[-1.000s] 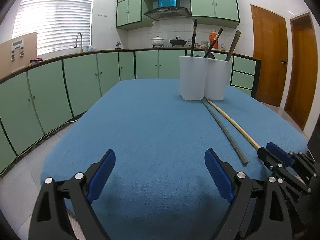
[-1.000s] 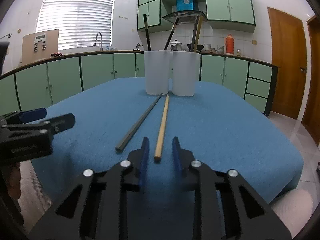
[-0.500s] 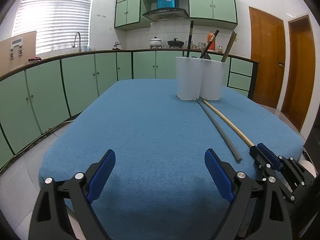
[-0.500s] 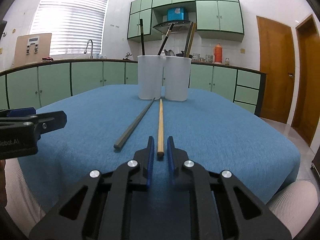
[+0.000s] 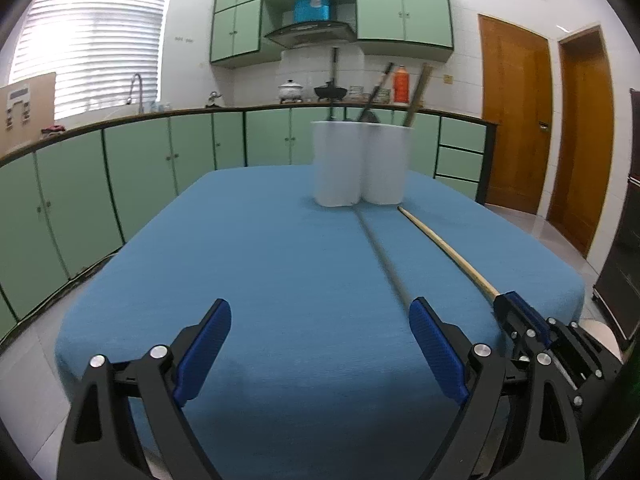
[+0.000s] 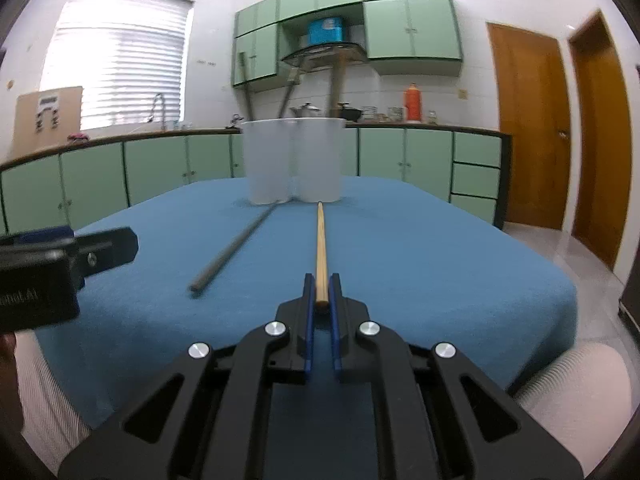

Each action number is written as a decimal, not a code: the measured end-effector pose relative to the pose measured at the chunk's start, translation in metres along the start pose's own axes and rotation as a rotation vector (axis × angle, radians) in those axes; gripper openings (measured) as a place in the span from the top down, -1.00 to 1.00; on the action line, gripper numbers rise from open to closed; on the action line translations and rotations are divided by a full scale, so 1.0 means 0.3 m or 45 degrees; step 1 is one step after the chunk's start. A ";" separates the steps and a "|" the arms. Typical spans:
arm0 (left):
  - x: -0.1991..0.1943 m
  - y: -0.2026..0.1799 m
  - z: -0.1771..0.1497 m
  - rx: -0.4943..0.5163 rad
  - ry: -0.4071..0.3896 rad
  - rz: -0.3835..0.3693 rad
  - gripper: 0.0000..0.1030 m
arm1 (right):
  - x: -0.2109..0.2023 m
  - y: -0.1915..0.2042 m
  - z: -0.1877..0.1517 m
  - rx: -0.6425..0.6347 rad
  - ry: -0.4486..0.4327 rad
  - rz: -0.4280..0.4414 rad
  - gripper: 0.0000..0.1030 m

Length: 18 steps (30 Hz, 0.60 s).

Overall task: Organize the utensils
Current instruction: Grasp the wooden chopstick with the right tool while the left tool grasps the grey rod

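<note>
A light wooden chopstick (image 6: 320,240) lies along the blue tablecloth (image 6: 420,248), pointing at two white holders. My right gripper (image 6: 321,284) is shut on its near end. In the left wrist view the same wooden chopstick (image 5: 444,248) runs into the right gripper (image 5: 520,312) at the lower right. A dark grey chopstick (image 6: 236,244) rests to its left, free. My left gripper (image 5: 320,340) is open over the cloth, and the grey chopstick (image 5: 380,252) ends just by its right finger. The left white holder (image 5: 338,164) and the right white holder (image 5: 386,164) stand together at the far side with several utensils upright in them.
The table's front edge and right edge are near, with tiled floor beyond. Green cabinets (image 5: 120,172) and a counter run behind the table. Two wooden doors (image 5: 516,128) are on the right. A person's striped sleeve (image 6: 576,376) shows at the lower right.
The right gripper's jaws closed onto the near end of the wooden chopstick. The wooden chopstick's far end swung away from the grey one. The left gripper shifted sideways, so the grey chopstick now ends at its right finger.
</note>
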<state>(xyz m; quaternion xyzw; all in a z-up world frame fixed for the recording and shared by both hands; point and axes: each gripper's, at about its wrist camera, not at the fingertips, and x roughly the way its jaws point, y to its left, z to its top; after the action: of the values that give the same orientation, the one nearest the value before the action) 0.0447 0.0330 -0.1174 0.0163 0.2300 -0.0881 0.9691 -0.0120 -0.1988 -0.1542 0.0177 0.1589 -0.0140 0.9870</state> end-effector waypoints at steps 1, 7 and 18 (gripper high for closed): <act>0.009 -0.019 -0.001 0.007 0.005 -0.014 -0.62 | -0.006 -0.013 0.000 0.008 -0.004 -0.008 0.89; 0.078 -0.091 -0.008 -0.012 0.059 -0.060 -0.26 | -0.031 -0.083 0.002 0.039 -0.008 -0.029 0.89; 0.128 -0.188 -0.031 0.028 0.062 -0.023 0.43 | -0.040 -0.132 -0.003 0.051 -0.008 -0.024 0.88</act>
<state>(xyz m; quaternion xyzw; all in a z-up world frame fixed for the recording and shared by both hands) 0.0642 -0.0280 -0.1424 0.0270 0.2526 -0.0991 0.9621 -0.0250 -0.2381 -0.1525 0.0359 0.1558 -0.0266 0.9868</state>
